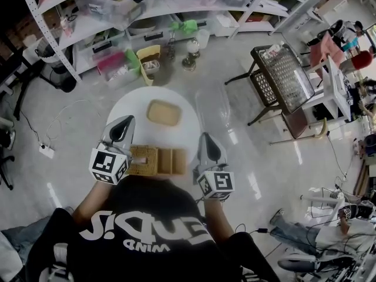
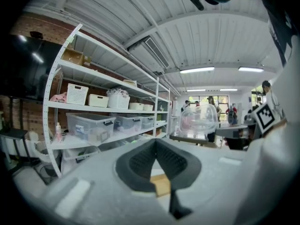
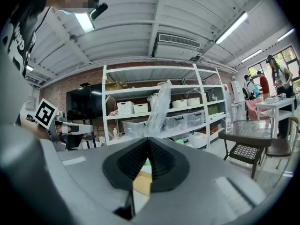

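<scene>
Woven box (image 1: 157, 161): set at the near edge of the round white desk (image 1: 132, 107), directly in front of the person. It is tan and rectangular. The left part is seen as basket weave and the right part as open compartments with smooth walls.

Left hand-held gripper (image 1: 124, 122) (image 2: 156, 144): held just left of the box, over the desk. The jaws are brought together at the tips and nothing is clamped. Ribbed black pads are noted, with a narrow wedge-shaped gap below the tips through which a tan surface is seen.

Right hand-held gripper (image 1: 207, 138) (image 3: 149, 142): held just right of the box, at the desk's edge. The jaws are likewise closed pad to pad and empty.

Tan pad (image 1: 163, 112): a flat rounded rectangle, laid at mid-desk, well apart from the box.

Room: a glossy pale grey floor (image 1: 88, 116) is recorded. White perforated-post shelving (image 1: 59, 43) is loaded with clear lidded bins (image 1: 117, 4). A clear plastic cover (image 1: 214, 107) stands beside the desk, and a black-framed glass-topped side table (image 1: 282, 75) stands further right.
</scene>
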Action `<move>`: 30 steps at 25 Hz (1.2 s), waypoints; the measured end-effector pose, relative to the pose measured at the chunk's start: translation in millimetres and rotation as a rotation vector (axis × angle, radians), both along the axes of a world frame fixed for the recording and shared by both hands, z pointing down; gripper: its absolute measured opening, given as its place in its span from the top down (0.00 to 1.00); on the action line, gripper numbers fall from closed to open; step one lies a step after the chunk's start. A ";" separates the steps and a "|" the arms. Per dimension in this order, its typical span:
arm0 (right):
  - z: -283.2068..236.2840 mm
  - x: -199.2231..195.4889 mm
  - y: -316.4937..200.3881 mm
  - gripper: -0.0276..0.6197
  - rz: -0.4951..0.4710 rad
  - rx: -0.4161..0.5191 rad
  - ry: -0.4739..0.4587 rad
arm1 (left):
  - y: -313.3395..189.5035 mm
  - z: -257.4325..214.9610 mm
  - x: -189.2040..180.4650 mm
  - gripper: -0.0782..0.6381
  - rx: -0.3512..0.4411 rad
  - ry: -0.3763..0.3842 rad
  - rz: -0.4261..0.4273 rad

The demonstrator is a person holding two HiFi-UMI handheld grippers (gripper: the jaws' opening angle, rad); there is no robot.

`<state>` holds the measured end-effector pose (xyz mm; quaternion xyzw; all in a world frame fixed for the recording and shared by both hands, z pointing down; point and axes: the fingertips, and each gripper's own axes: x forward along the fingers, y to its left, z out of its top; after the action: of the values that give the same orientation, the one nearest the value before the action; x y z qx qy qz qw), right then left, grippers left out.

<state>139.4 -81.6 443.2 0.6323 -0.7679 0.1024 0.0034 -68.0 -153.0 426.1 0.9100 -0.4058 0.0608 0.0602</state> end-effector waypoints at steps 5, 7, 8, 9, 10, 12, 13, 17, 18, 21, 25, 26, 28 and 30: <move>3.4 0.2 -1.9 0.95 -0.005 -0.005 0.004 | -1.8 1.7 1.3 0.89 -0.001 0.004 -0.009; 4.4 -1.3 -3.7 0.95 -0.008 -0.006 0.006 | -3.4 1.5 1.6 0.89 -0.001 0.007 -0.010; 4.8 -2.1 -4.9 0.95 -0.009 -0.006 0.007 | -4.4 1.7 1.5 0.89 -0.001 0.008 -0.009; 5.4 -2.6 -6.1 0.95 -0.009 -0.005 0.007 | -5.2 2.0 1.7 0.89 -0.002 0.009 -0.008; 5.9 -2.5 -6.9 0.95 -0.009 -0.005 0.007 | -5.6 2.2 2.3 0.89 -0.002 0.010 -0.007; 6.6 -0.9 -7.5 0.95 -0.008 -0.004 0.007 | -5.6 2.2 4.7 0.89 -0.001 0.011 -0.004; 6.8 0.1 -7.6 0.95 -0.007 -0.003 0.007 | -5.6 2.1 6.0 0.89 0.000 0.012 -0.003; 9.2 2.7 -10.0 0.95 0.001 -0.008 0.002 | -8.0 2.1 9.5 0.89 0.000 0.014 0.003; 9.3 3.1 -10.8 0.95 0.002 -0.010 0.004 | -8.6 2.0 10.3 0.89 0.000 0.013 0.005; 9.1 3.3 -12.6 0.95 0.002 -0.011 0.001 | -9.8 1.6 11.9 0.89 -0.003 0.013 0.010; 11.1 3.6 -12.2 0.95 0.003 -0.014 -0.003 | -8.7 2.8 14.2 0.89 -0.005 0.012 0.018; 11.8 3.9 -11.7 0.95 0.003 -0.015 -0.005 | -8.1 3.2 15.0 0.89 -0.006 0.011 0.019; 12.6 4.4 -10.8 0.95 0.003 -0.017 -0.008 | -6.8 3.7 16.2 0.89 -0.007 0.011 0.020; 12.5 4.3 -9.5 0.95 0.003 -0.019 -0.011 | -5.0 4.0 16.7 0.89 -0.009 0.012 0.021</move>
<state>143.7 -91.0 455.7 0.6327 -0.7660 0.1131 0.0048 -51.3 -158.0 430.1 0.9143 -0.3954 0.0577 0.0660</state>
